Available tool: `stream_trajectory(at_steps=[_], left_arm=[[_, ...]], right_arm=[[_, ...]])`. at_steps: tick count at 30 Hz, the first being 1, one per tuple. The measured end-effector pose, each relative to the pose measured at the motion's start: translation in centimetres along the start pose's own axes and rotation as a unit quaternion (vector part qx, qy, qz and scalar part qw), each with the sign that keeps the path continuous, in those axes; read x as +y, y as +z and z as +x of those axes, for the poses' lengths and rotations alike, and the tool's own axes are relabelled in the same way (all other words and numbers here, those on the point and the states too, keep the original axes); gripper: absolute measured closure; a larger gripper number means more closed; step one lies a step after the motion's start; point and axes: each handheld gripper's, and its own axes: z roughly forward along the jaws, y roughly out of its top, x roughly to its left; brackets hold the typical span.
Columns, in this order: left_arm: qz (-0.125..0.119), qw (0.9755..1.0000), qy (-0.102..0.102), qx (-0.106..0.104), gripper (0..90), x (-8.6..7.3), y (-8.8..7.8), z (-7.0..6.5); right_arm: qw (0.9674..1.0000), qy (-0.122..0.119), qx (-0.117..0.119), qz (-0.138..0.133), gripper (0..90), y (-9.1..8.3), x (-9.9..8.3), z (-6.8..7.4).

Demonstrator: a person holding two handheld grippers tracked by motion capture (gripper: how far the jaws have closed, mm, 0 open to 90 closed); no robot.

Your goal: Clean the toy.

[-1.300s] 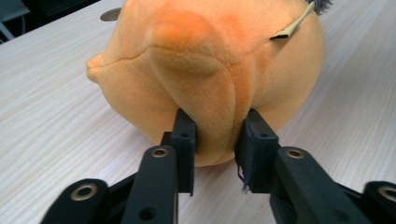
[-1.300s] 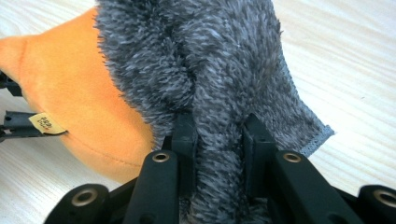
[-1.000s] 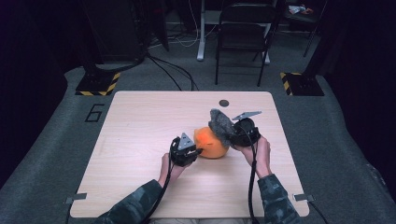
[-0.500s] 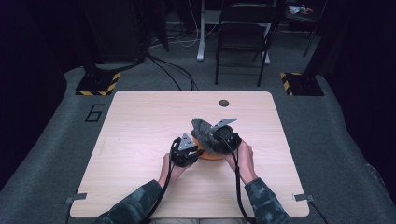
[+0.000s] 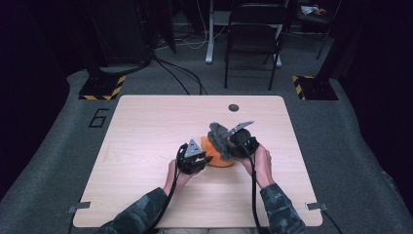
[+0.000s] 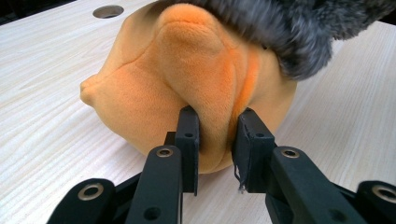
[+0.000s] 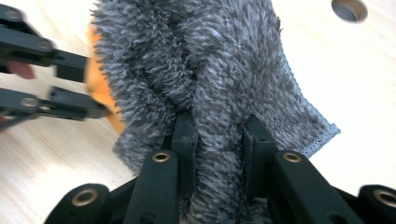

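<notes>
While pinching orange plush (image 6: 154, 93), left hand-held gripper (image 6: 216, 140), right hand-held gripper (image 7: 218, 140) clamping grey cloth (image 7: 210, 60)

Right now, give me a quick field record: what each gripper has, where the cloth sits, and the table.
left gripper: jaws pinch a fold of the orange plush toy; they have just been opening slightly
right gripper: shut on the grey fuzzy cloth
cloth position: draped over the toy's top, right-hand side in the high view
toy: resting on the wooden table
table hole: beyond the toy, uncovered

Your left tongs (image 5: 194, 157) have just been easing open around a fold; your right tongs (image 5: 233, 141) are clamped, forearms converging.
</notes>
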Motion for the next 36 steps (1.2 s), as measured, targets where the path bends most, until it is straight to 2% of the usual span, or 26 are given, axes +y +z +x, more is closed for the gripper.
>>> stream_trajectory(at_steps=[3,5,7,8,14,22,25,27,30,33,36], left_arm=[[0.004,1.0000,0.002,-0.002,72.5,0.1,-0.1,-0.2],[0.000,1.0000,0.004,0.000,72.2,0.1,0.0,-0.2],[-0.002,1.0000,0.004,0.000,72.2,0.1,0.0,-0.2],[-0.002,1.0000,0.004,-0.001,72.3,0.0,0.0,-0.2],[0.003,1.0000,0.007,-0.005,72.2,0.0,-0.1,-0.2],[0.001,1.0000,0.006,-0.006,72.2,-0.1,-0.1,0.0],[0.001,1.0000,0.006,-0.005,72.2,-0.1,-0.1,-0.1],[0.001,1.0000,0.006,-0.006,72.2,0.0,-0.1,-0.1],[-0.004,1.0000,0.007,-0.003,72.2,-0.1,0.0,0.0],[-0.003,1.0000,0.001,-0.003,72.2,-0.2,-0.1,0.3],[0.001,1.0000,-0.002,-0.006,72.2,-0.2,-0.2,0.6]], right_arm=[[0.9999,0.013,0.002,0.004,70.7,0.2,-0.5,-0.8],[0.9999,0.013,-0.002,0.009,70.7,0.2,-0.7,-1.1],[0.9998,0.021,0.002,0.007,70.6,0.3,-0.8,-1.4],[0.9996,0.022,0.006,0.015,70.6,0.3,-0.8,-1.5],[0.9991,0.038,-0.001,0.020,70.6,0.6,-1.4,-2.4],[0.9970,0.066,-0.009,0.040,70.6,1.7,-2.4,-4.0],[0.9956,0.067,-0.025,0.061,70.6,2.3,-2.8,-4.1],[0.9952,0.066,-0.033,0.065,70.6,2.7,-3.0,-4.3],[0.9944,0.066,-0.036,0.074,70.4,3.2,-3.4,-4.8],[0.9920,0.070,-0.044,0.095,70.4,4.2,-4.0,-5.4],[0.9898,0.078,-0.042,0.112,70.5,4.9,-4.5,-5.8]])
